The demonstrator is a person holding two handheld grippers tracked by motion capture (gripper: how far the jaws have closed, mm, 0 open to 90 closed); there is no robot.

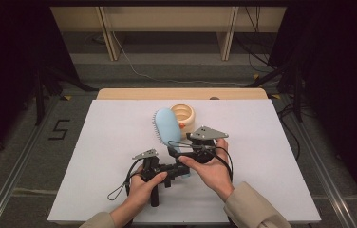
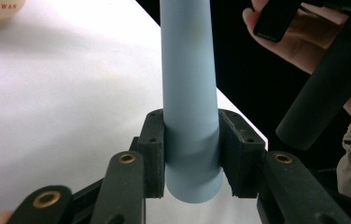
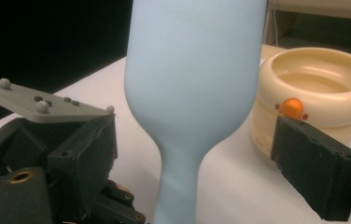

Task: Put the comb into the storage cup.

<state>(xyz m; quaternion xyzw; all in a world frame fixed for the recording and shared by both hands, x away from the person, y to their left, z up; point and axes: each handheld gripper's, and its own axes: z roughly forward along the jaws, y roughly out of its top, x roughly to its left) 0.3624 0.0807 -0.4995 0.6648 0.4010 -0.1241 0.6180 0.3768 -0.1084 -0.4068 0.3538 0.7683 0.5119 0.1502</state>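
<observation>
I see my left tool point(image 1: 179, 172) pinching the brush point(image 1: 168, 127) by the butt end of its handle, pads point(image 2: 154, 154) tight on both sides. The brush lies over the middle of the white counter point(image 1: 110, 142). Its long axis runs away from me, tilted a little leftward: handle near, broad oval head far, bristles showing along its left edge. The head ends just beside the cream ring-shaped bowl point(image 1: 182, 115), which sits at its right; I cannot tell if they touch. My right tool point(image 3: 197, 154) is spread wide, one jaw on each side of the brush's neck, neither pad on it.
</observation>
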